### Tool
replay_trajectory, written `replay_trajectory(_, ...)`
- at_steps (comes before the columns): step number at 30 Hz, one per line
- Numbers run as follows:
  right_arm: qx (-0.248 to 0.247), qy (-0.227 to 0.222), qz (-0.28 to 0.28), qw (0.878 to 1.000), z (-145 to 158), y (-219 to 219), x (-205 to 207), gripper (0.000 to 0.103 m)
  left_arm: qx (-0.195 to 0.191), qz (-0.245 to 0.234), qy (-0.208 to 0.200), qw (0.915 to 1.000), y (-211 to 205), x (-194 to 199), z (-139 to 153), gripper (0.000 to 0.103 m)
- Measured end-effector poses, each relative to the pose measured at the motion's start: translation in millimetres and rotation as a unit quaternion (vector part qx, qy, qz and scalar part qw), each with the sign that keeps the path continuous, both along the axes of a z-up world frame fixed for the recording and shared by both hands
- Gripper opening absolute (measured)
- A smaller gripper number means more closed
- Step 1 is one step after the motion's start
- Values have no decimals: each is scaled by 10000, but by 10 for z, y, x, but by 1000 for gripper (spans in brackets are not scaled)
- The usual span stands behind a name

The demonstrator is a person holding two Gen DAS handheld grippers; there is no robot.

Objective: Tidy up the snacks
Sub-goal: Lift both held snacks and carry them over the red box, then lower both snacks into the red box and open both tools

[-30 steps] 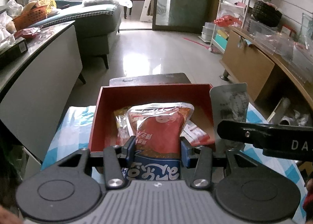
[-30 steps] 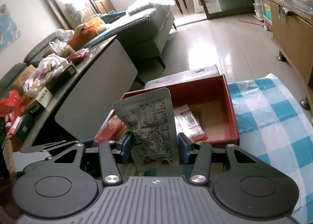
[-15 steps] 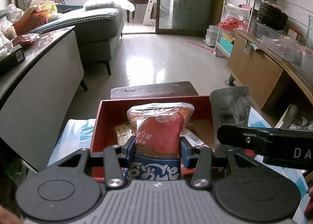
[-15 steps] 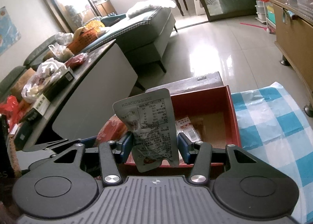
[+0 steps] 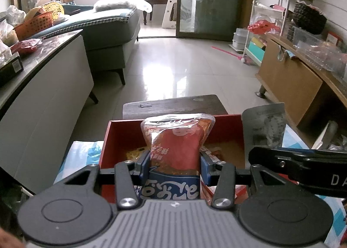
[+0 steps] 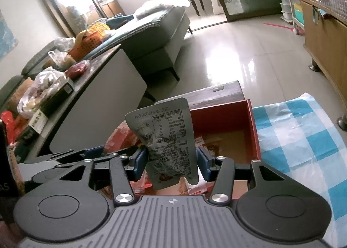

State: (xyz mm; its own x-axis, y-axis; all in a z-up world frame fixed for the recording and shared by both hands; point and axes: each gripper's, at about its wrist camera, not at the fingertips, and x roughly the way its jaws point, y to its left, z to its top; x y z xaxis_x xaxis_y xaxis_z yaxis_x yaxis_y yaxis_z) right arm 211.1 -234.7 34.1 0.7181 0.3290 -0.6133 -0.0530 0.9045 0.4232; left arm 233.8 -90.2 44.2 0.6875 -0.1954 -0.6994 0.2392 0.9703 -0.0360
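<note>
My left gripper (image 5: pixel 174 164) is shut on a red and blue snack packet (image 5: pixel 176 141) and holds it upright above the near part of the red box (image 5: pixel 123 124). My right gripper (image 6: pixel 171 159) is shut on a silver snack pouch (image 6: pixel 167 137), printed side toward the camera, held above the same red box (image 6: pixel 252 122). The silver pouch also shows in the left wrist view (image 5: pixel 263 125), to the right of the red packet. Several snack packets (image 6: pixel 202 145) lie on the box floor.
The box sits on a blue and white checked cloth (image 6: pixel 303 137). A dark wooden stool (image 5: pixel 173 105) stands just beyond the box. A grey counter (image 5: pixel 43 87) with bags is on the left, a wooden cabinet (image 5: pixel 290 87) on the right.
Both grippers have lifted and pulled back, each with its packet; the red box now sits lower and partly hidden behind the packets.
</note>
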Motion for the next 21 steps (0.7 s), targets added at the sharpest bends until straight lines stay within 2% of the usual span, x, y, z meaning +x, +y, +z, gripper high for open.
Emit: replay_trajectory(21, -158, 267, -42, 9995, -193, -76, 246, 58, 175, 82, 75, 9998, -99, 284, -185, 40)
